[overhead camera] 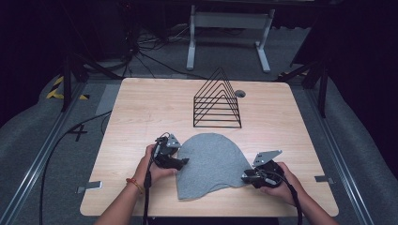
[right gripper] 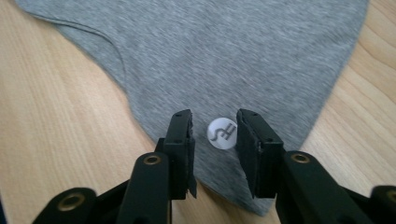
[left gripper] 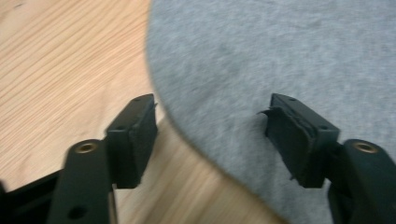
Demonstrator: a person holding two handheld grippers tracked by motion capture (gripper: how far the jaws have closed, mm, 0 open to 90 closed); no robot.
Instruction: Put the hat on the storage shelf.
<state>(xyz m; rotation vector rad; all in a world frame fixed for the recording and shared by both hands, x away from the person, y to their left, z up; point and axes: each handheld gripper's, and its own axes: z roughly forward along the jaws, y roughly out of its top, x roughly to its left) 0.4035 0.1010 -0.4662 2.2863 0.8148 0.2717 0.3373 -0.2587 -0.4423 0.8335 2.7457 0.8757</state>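
Light wooden table (overhead camera: 141, 108), rounded corners, set on a grey floor in a dark room. At the near edge, two forearms are seen entering. Grey knit cloth (overhead camera: 210, 164), dome-shaped, is laid flat at near centre, between the two tools. Left gripper (overhead camera: 184, 161) is held at the cloth's left edge; its jaws are spread wide, one over bare wood, one over the cloth, and nothing is gripped. Right gripper (overhead camera: 244, 177) is held at the cloth's near right corner; its jaws are parted narrowly, a small white round label (right gripper: 222, 133) on the cloth being framed between them, with the pads not pressed on it. Farther off, at centre, a black wire rack (overhead camera: 217, 99) of triangular frames is stood upright, apart from the cloth.
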